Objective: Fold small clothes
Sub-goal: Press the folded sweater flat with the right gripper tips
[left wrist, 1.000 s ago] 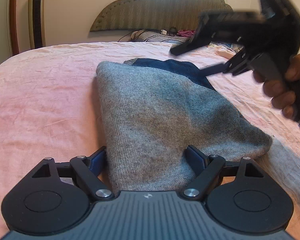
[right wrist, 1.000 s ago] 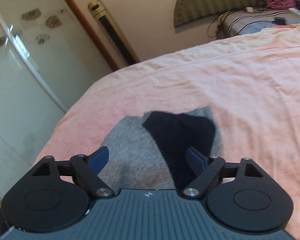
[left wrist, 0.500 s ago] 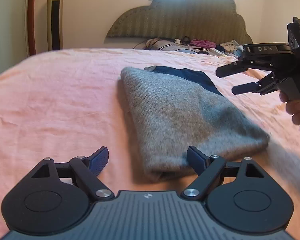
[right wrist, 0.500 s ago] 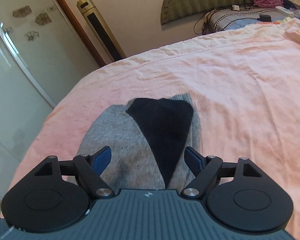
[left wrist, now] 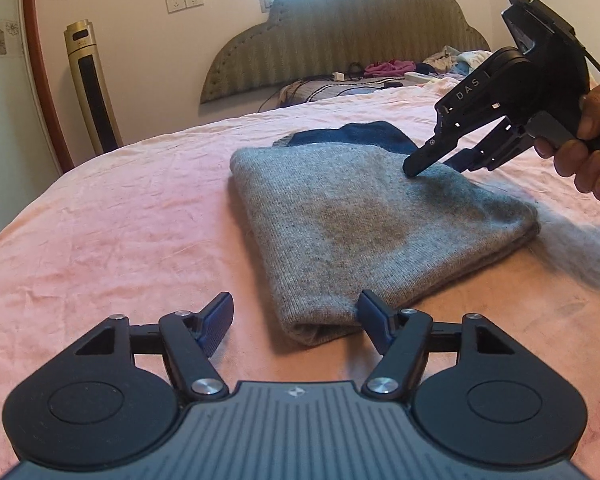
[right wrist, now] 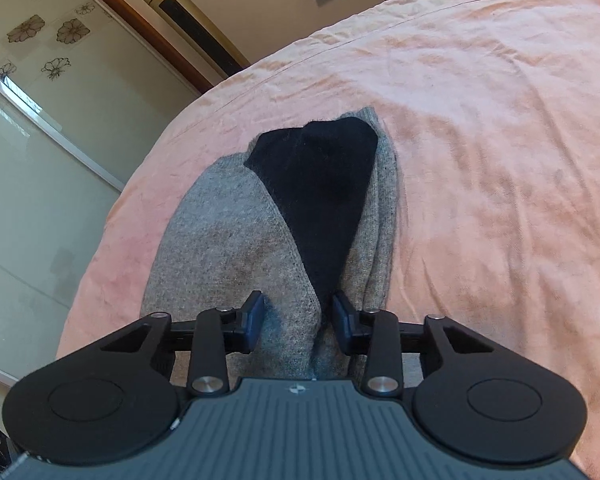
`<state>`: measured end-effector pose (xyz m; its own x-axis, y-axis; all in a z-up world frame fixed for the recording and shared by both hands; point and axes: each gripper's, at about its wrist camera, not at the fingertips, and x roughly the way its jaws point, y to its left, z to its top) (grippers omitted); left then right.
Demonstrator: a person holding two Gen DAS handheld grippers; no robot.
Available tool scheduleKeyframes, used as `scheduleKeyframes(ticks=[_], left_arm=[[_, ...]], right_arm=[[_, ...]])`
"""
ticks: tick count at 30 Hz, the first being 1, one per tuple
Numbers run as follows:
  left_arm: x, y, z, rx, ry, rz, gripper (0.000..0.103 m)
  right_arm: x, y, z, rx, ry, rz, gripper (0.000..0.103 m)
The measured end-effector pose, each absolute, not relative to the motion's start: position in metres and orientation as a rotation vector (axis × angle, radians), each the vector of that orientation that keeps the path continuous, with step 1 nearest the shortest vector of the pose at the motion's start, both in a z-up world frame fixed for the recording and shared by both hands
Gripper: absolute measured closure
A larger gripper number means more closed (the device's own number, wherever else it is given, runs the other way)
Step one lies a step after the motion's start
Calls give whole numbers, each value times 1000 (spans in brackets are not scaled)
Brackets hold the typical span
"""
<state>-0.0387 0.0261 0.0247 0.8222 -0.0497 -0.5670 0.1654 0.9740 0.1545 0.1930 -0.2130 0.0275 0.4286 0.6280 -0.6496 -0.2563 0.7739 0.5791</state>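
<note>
A folded grey knit garment (left wrist: 364,216) with a dark navy panel (left wrist: 356,136) lies on the pink bed. My left gripper (left wrist: 296,316) is open and empty, just in front of the garment's near folded corner. My right gripper (left wrist: 436,162) comes in from the right with its fingertips down on the garment's top layer. In the right wrist view the garment (right wrist: 228,240) and its navy panel (right wrist: 320,184) lie below, and the right gripper (right wrist: 298,316) is partly closed around a raised fold of grey fabric.
The pink bedsheet (left wrist: 120,220) spreads all around. A padded headboard (left wrist: 340,32) with a pile of clothes and cables (left wrist: 388,72) stands at the far end. A gold tower fan (left wrist: 90,84) stands by the left wall, with sliding glass doors (right wrist: 28,184) beside the bed.
The left gripper has drawn back from the garment, which now lies free ahead of it. The right gripper has come down onto the garment and its fingers have narrowed around the fabric.
</note>
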Motion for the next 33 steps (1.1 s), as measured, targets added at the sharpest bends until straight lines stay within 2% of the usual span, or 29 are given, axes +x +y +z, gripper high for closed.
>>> scheduleKeyframes(ticks=[10,12,14,15,16,17,18,20,24,25,26,27,29,30,33], left_arm=[[-37,34,22,228,634,-68,36],[-34,32,23,215,624,-66,48],[-29,25,20,210,623,-82,77],[-28,22,17,212,626,-87,83],[-28,20,16,213,622,-86,89],[-30,18,17,217,617,-80,93],[-33,20,19,205,610,-77,94],[-37,30,21,163,626,-81,98],[-40,37,15,148,642,-66,99],[-39,36,15,152,641,-63,99],[-39,36,14,156,640,-62,99],[-40,35,15,159,639,-64,99],[-40,38,15,143,639,-69,99],[-39,39,15,136,639,-71,99],[-38,38,15,132,637,-72,99]], right_arm=[[193,-216,24,452,991,588,64],[194,-214,25,446,992,590,62],[193,-211,25,420,986,592,64],[193,-209,25,404,983,592,66],[194,-208,26,383,983,576,79],[195,-209,28,372,981,570,87],[195,-213,32,379,970,572,90],[195,-226,38,392,942,557,93],[195,-230,20,405,954,559,97],[196,-230,22,423,960,556,95],[197,-232,25,458,968,566,84],[199,-234,28,493,967,580,77],[205,-242,40,552,906,583,49],[209,-245,45,561,879,563,45],[235,-243,51,538,874,496,46]])
